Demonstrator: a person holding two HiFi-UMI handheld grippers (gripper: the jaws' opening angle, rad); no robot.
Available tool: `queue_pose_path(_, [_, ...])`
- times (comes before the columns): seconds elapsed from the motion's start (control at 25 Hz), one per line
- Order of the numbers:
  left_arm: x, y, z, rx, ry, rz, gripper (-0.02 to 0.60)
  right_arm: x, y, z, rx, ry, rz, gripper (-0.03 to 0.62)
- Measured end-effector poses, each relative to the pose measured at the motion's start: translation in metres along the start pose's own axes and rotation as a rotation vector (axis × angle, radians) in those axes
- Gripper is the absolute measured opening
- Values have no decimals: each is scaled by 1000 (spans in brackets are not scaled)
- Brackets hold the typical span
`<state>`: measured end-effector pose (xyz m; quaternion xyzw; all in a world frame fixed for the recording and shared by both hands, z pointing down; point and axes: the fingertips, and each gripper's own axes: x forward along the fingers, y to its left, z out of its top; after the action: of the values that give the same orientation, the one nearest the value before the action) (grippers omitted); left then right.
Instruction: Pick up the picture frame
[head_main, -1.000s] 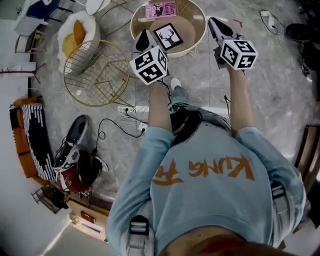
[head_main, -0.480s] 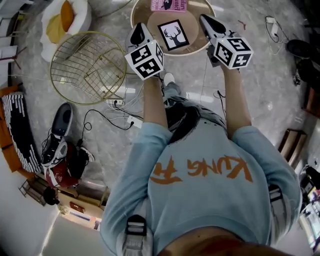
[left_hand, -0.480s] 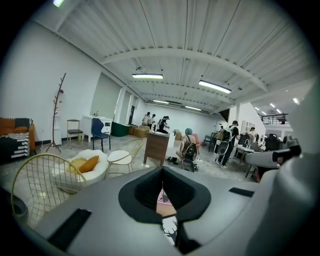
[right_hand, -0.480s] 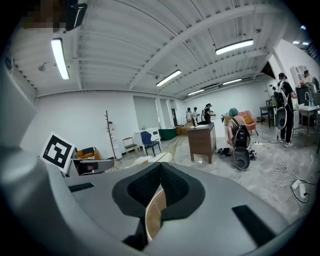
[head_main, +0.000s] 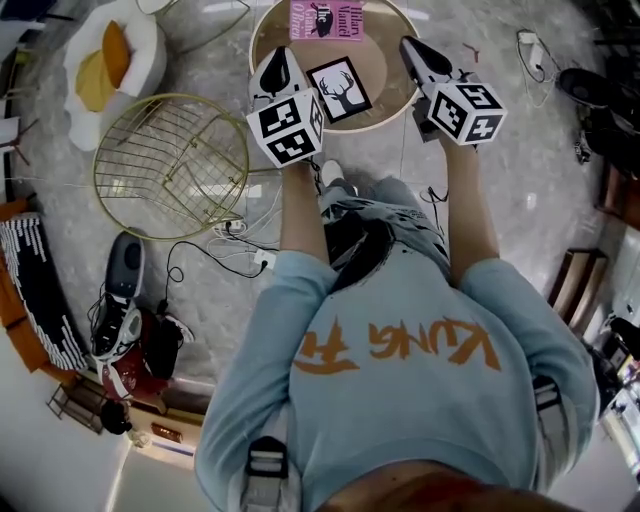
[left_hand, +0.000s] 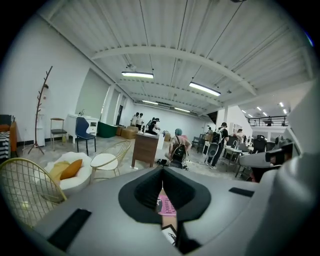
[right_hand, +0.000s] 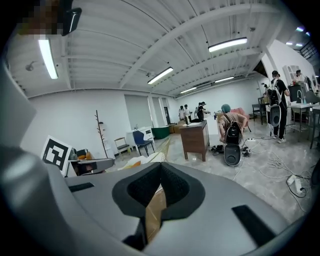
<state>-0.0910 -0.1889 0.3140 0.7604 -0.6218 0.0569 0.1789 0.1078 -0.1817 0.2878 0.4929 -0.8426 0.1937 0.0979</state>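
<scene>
The black-framed picture with a white stag print lies flat on the round wooden table with a pale rim. Its long axis runs near to far, top edge leaning far-left. A pink book beyond it is cut off by the picture's edge. The left gripper sits just left of the frame and the right gripper to its right. Both have jaws pressed together on nothing.

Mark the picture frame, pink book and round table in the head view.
picture frame (head_main: 338, 90), head view, on the deer print
pink book (head_main: 325, 20), head view, cover middle
round table (head_main: 382, 68), head view, bare top
</scene>
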Motion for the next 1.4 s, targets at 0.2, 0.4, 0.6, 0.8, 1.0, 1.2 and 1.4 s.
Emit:
queue_pose_path(0.2, [7, 14, -5, -39, 20, 32, 20, 19, 12, 2, -18, 25, 53, -3])
queue_pose_path(0.4, [9, 17, -33, 28, 115, 78, 20, 43, 0, -18, 41, 76, 105, -2])
queue_pose_path(0.6, [20, 26, -69, 13, 194, 134, 20, 72, -2, -34, 166, 75, 188, -2])
queue_pose_path(0.8, [27, 10, -113, -24, 261, 135, 20, 79, -16, -69, 164, 148, 186, -2])
queue_pose_path(1.0, [42, -9, -159, -56, 331, 116, 20, 84, -44, -117, 210, 218, 153, -3])
queue_pose_path(1.2, [46, -13, -211, -113, 412, 127, 20, 91, -50, -162, 234, 290, 154, -3])
queue_pose_path(1.4, [49, -19, -257, -134, 468, 118, 20, 98, -57, -207, 257, 343, 144, -3])
